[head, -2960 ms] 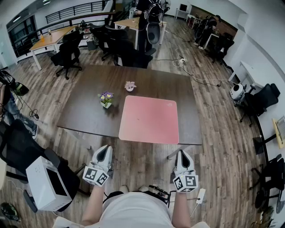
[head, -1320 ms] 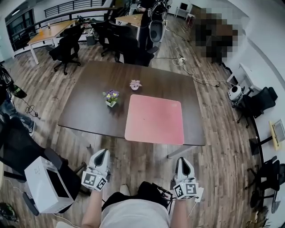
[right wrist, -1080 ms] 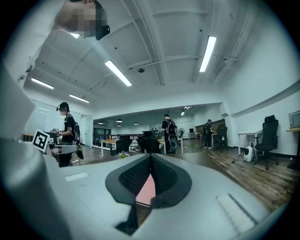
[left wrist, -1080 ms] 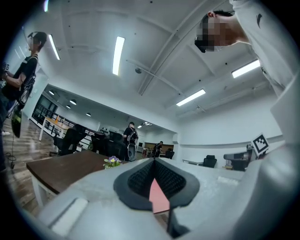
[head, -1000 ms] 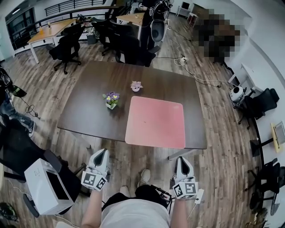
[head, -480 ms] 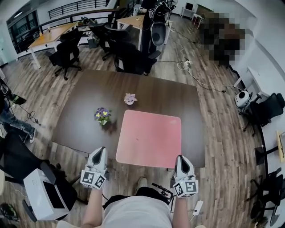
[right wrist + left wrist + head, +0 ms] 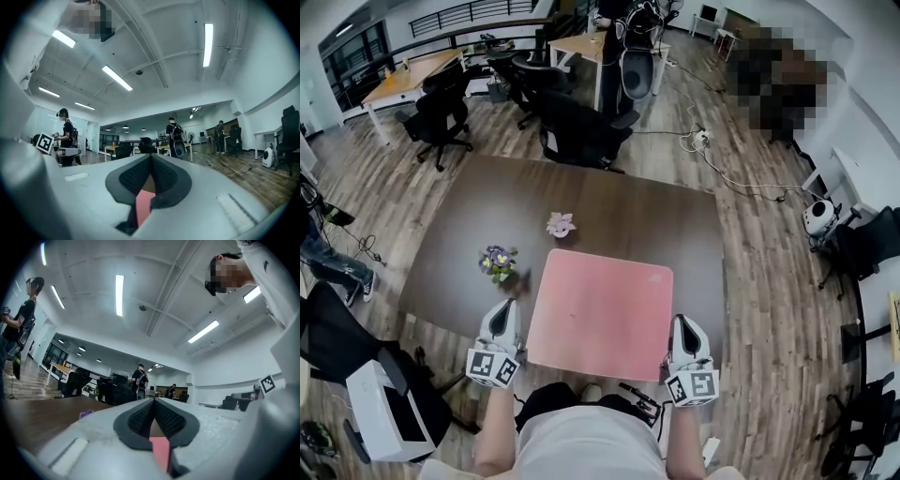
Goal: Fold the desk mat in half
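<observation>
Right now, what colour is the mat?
Pink. The mat shows best in the head view.

The left forearm (image 7: 492, 427) and right forearm (image 7: 681, 441) stretch forward, well apart and roughly parallel, holding the left gripper (image 7: 502, 307) and right gripper (image 7: 683, 323) level and pointing ahead, each with its jaws closed tip to tip.
</observation>
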`<state>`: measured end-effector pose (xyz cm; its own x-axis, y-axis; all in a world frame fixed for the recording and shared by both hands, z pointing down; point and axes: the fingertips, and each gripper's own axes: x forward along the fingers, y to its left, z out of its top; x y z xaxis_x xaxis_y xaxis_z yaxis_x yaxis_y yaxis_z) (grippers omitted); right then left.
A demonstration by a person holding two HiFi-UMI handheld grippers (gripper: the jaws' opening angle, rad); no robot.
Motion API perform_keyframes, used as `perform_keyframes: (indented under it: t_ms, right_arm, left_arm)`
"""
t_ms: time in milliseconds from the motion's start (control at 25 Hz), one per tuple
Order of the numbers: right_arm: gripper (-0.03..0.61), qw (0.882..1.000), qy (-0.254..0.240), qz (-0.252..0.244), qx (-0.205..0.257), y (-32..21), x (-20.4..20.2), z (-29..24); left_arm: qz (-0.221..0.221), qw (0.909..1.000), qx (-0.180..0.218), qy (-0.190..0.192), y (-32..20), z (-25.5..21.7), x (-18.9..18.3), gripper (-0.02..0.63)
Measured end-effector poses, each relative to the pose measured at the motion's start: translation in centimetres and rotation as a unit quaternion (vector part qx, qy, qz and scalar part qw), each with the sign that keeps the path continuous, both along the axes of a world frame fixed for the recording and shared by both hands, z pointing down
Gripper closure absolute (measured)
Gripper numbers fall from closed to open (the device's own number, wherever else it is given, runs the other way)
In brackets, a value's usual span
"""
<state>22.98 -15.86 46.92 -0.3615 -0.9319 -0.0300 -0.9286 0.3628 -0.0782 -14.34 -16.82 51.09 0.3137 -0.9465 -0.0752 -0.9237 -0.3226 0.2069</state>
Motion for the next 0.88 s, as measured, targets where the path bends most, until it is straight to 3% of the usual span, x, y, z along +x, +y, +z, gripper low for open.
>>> perform_keyframes:
  t_ms: [560, 880]
  right_arm:
    - [0.578, 1.000, -0.007, 0.017, -0.018, -2.5, -0.2, 1.7]
    - [0.578, 0.999, -0.003, 0.025, -0.020, -2.4, -1.3, 2.0]
  left_arm:
    - [0.041, 0.9970, -0.058, -0.029, -2.8, 4.0, 1.2, 0.609]
    - [0.025, 0.9965, -0.078, 0.010, -3.6, 6.0, -0.6, 0.609]
